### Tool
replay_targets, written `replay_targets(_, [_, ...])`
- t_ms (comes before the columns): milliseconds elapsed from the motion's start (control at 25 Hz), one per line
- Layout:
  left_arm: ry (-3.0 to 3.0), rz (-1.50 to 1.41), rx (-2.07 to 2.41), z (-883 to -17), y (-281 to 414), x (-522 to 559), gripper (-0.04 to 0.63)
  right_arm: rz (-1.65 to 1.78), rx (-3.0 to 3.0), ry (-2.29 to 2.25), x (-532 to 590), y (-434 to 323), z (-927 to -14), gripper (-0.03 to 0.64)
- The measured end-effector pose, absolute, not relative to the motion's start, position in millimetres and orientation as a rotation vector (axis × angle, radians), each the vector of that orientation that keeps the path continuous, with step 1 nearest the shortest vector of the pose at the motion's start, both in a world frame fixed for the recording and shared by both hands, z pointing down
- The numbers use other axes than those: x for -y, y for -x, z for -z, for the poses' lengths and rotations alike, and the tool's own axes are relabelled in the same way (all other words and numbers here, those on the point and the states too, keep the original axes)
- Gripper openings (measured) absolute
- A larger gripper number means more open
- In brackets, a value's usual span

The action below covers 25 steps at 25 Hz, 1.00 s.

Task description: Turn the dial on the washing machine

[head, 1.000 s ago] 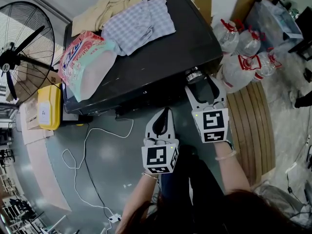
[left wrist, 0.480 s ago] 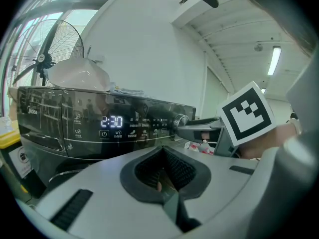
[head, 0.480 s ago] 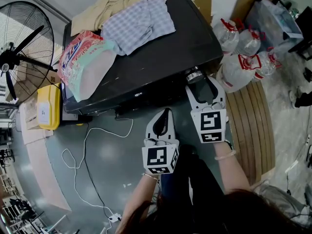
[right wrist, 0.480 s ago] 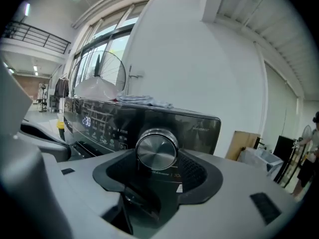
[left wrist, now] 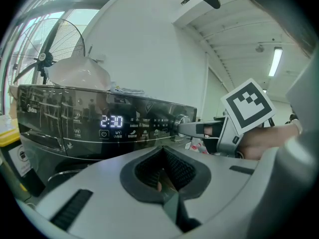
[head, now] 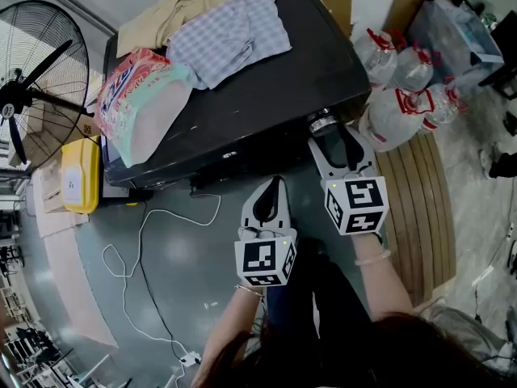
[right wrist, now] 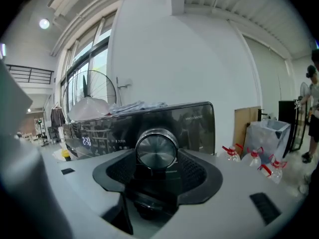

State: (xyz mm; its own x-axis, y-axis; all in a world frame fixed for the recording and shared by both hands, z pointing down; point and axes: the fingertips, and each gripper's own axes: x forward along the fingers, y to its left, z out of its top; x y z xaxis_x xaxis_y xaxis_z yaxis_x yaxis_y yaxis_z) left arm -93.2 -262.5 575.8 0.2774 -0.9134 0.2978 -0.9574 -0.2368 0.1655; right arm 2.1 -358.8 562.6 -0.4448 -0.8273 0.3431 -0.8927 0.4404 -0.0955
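Note:
The black washing machine (head: 242, 79) has a silver dial (head: 323, 123) at the right end of its front panel. My right gripper (head: 333, 136) is shut on this dial (right wrist: 156, 150), one pad pressing each side; its jaws have just been closing on it. The left gripper view shows the same grip on the dial (left wrist: 182, 123) from the side, with the lit display (left wrist: 112, 121) to its left. My left gripper (head: 277, 181) is shut and empty, held level in front of the panel, left of the right one.
Folded clothes (head: 218, 31) and a detergent bag (head: 141, 103) lie on the machine's lid. A standing fan (head: 32, 95) and a yellow container (head: 81, 176) are at the left. Water bottles (head: 404, 95) and a wooden pallet (head: 420, 200) are at the right. A white cable (head: 145, 249) runs across the floor.
The right gripper has rolled about its own axis on the dial; its marker cube now sits tilted. The left gripper has stayed where it was.

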Motion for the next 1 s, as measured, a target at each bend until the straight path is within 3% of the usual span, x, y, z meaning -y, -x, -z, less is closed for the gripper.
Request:
replay_targets(400, [-2.244,-0.206,1.7,-577,89,262,0.017,-0.507,2.492,-1.517,359,-2,-562,0.285])
replay_targets(1000, [-2.253,-0.22,1.689,-579,83,262,0.017,-0.011,2.336,-1.367,358,9,-556,0.299])
